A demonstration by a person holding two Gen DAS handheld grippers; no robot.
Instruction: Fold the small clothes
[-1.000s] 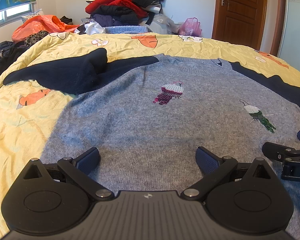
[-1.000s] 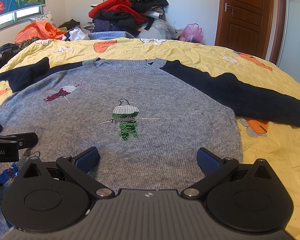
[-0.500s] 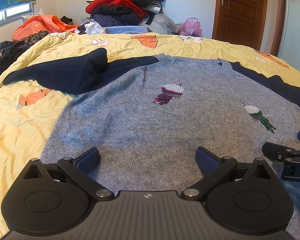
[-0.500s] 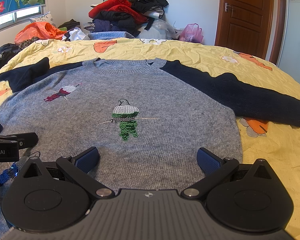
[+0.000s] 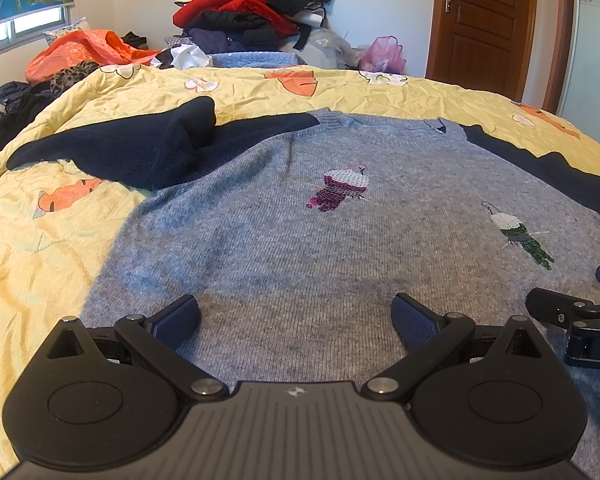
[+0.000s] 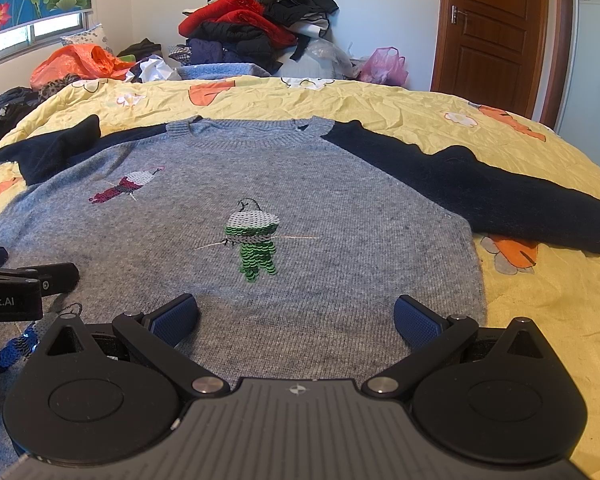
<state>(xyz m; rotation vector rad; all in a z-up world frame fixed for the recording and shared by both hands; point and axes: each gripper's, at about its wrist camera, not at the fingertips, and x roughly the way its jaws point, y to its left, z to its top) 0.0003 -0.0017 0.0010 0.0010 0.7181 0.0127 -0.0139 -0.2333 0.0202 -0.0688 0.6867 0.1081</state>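
Yellow bedspread (image 6: pixel 380 104) fills the frame; grey sweater (image 6: pixel 320 200) lies flat across centre, front up, navy sleeves out to both edges. My left gripper (image 5: pixel 296 316) and right gripper (image 6: pixel 296 316) sit at frame bottom over the hem, jaws spread wide, empty. I'd start with the right sleeve (image 6: pixel 500 196): pinch the cuff, fold across the body, keeping the knit flat.

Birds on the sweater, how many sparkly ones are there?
3 show on the sweater: a pink bird toward its left side, a green bird mid-chest, and a blue bird low left, partly hidden behind the tool.
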